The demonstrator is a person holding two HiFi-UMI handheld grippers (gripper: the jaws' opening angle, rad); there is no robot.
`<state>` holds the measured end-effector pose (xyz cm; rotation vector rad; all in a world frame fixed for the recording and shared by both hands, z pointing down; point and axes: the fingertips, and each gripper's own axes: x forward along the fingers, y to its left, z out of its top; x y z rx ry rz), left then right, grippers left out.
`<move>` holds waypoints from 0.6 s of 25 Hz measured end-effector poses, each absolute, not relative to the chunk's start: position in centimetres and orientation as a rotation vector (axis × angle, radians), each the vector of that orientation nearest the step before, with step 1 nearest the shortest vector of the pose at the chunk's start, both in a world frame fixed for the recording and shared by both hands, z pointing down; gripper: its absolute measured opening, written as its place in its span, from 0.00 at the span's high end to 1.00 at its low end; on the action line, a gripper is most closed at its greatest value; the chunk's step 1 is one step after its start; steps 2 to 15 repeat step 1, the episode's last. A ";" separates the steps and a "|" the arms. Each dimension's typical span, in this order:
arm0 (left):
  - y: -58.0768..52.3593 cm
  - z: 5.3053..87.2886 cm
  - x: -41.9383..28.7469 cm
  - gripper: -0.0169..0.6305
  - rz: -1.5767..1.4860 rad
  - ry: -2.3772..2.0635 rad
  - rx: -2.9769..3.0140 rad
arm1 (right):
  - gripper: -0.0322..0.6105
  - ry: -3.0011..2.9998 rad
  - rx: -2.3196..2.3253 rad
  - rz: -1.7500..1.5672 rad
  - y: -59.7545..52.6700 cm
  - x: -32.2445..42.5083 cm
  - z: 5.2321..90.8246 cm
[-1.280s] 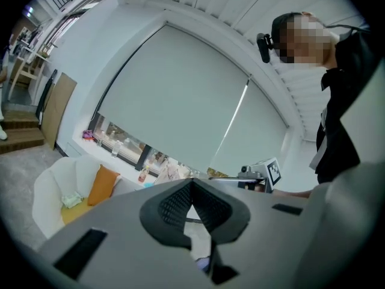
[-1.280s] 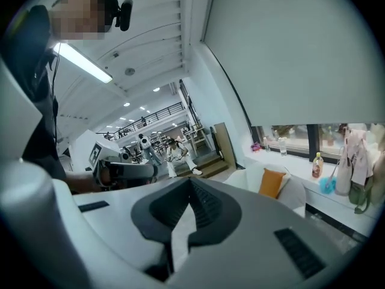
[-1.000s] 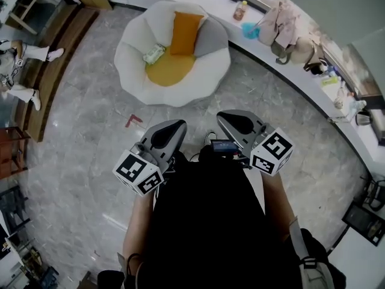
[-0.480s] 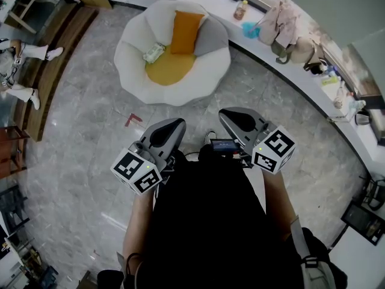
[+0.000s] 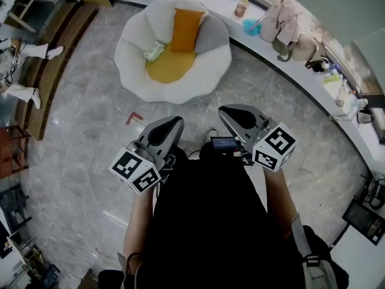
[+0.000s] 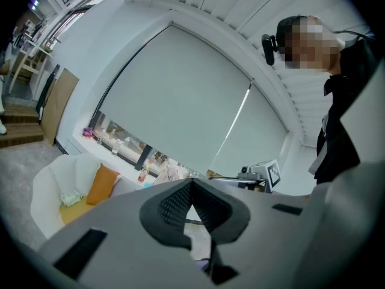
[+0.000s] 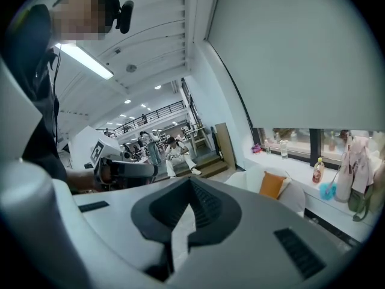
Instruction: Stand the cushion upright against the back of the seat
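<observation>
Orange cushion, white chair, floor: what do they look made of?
Orange cushion: matte fabric, likely; soft edges, no sheen. White chair: padded upholstery, puffy petal-like lobes; weave too small to tell. Floor: polished stone or marble-look tile; grey veining, glossy reflections.

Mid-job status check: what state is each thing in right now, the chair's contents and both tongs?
Orange rectangular fabric cushion: upright, leaning on the back of the white rounded armchair.
Yellow round seat pad: flat on the seat.
Pale green packet: lying on the seat, left of the cushion.
Left tongs: shut, empty, well short of the armchair.
Right tongs: shut, empty, well short of the armchair.
</observation>
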<state>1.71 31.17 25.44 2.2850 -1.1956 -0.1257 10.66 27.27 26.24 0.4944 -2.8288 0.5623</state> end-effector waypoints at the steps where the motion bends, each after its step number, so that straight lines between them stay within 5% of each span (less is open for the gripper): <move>1: 31.0 25.4 1.7 0.95 -0.126 -1.197 2.284 | 0.92 -2.829 0.494 0.556 27.2 10.7 26.2; 15: 31.0 25.4 1.7 0.95 -0.126 -1.197 2.284 | 0.92 -2.829 0.494 0.556 27.2 10.7 26.2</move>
